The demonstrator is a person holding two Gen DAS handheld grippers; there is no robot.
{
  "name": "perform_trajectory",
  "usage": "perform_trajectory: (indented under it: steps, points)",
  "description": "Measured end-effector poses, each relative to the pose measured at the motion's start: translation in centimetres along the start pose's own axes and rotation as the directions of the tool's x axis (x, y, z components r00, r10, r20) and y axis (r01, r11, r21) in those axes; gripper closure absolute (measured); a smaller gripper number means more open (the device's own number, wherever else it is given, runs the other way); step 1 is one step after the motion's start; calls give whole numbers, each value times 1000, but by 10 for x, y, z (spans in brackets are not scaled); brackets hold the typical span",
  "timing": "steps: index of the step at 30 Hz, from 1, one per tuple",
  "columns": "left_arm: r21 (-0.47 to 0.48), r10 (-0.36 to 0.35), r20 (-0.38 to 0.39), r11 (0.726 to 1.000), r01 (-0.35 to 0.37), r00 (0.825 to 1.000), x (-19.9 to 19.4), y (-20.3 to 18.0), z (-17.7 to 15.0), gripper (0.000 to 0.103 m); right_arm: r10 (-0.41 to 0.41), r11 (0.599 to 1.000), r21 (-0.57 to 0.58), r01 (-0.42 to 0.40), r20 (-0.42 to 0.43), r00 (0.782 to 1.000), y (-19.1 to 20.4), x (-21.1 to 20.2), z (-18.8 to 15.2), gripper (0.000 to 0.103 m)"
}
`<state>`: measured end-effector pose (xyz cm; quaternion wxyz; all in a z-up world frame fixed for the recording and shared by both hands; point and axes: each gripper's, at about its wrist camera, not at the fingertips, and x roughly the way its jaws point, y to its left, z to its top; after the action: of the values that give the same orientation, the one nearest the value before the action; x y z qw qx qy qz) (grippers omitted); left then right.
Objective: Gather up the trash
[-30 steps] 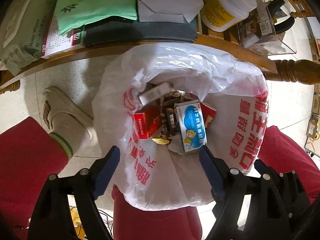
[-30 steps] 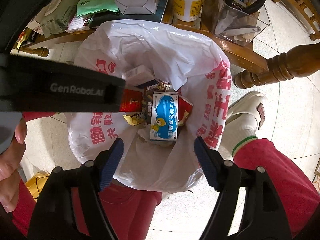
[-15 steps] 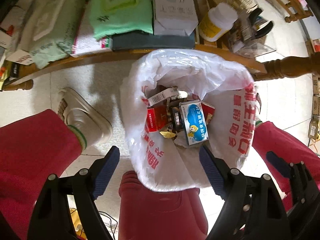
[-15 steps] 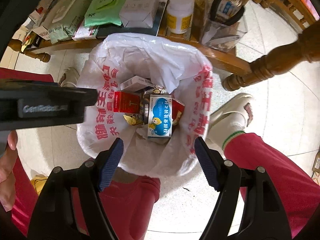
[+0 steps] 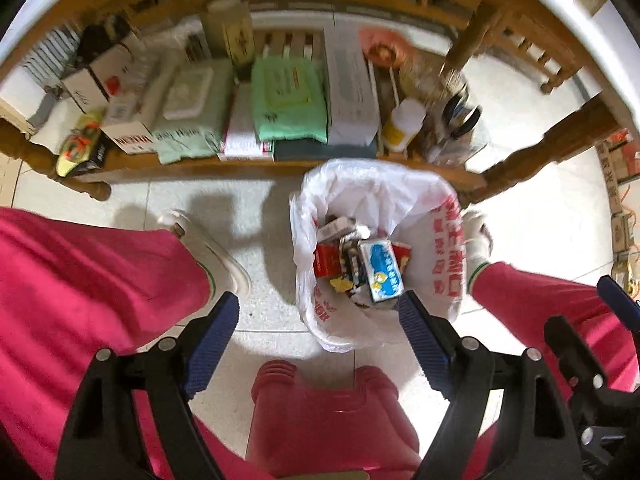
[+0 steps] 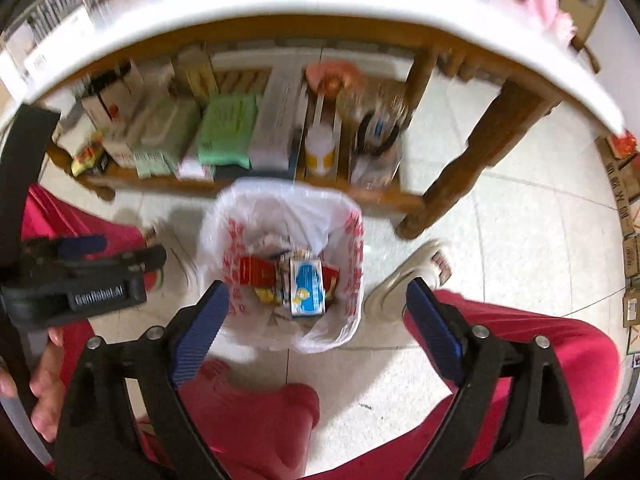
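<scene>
Trash bag (image 5: 436, 216), white with red print (unreadable), sits on floor by the wooden shelf (image 5: 168, 162); holds blue-white carton (image 5: 380, 270), red box (image 5: 326, 260). Left gripper (image 5: 320, 340) spread, empty, casing reads "GenRobot.AI". Right gripper (image 6: 318, 322) jaws opening, nothing between.

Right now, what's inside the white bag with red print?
In the bag: a blue-and-white box on top, a red box, a white box, a yellow wrapper. Anything beneath is covered.

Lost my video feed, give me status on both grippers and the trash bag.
Left gripper open, empty. Right gripper empty, jaws opening. Trash bag on floor below, open, blue carton on top. Nothing in the way.
</scene>
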<state>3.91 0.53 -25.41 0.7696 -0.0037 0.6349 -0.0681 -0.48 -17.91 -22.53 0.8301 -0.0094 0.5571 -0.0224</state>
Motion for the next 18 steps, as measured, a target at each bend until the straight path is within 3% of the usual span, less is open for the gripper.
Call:
perform_trajectory:
  steps: [4, 8, 15, 18]
  points:
    - [-5, 3, 114, 1000, -2, 994, -44, -3, -6, 23, -11, 999, 38, 7, 118, 993, 3, -44, 2, 13]
    - [9, 26, 235, 1000, -29, 972, -87, -11, -10, 23, -34, 998, 65, 20, 228, 973, 4, -83, 2, 9]
    - [32, 29, 431, 998, -48, 902, -163, -28, -21, 22, -77, 992, 125, 28, 406, 911, -5, -152, -2, 7]
    - [42, 29, 508, 997, -59, 861, -194, -35, -27, 13, -103, 990, 135, 42, 482, 870, -6, -182, -5, 7]
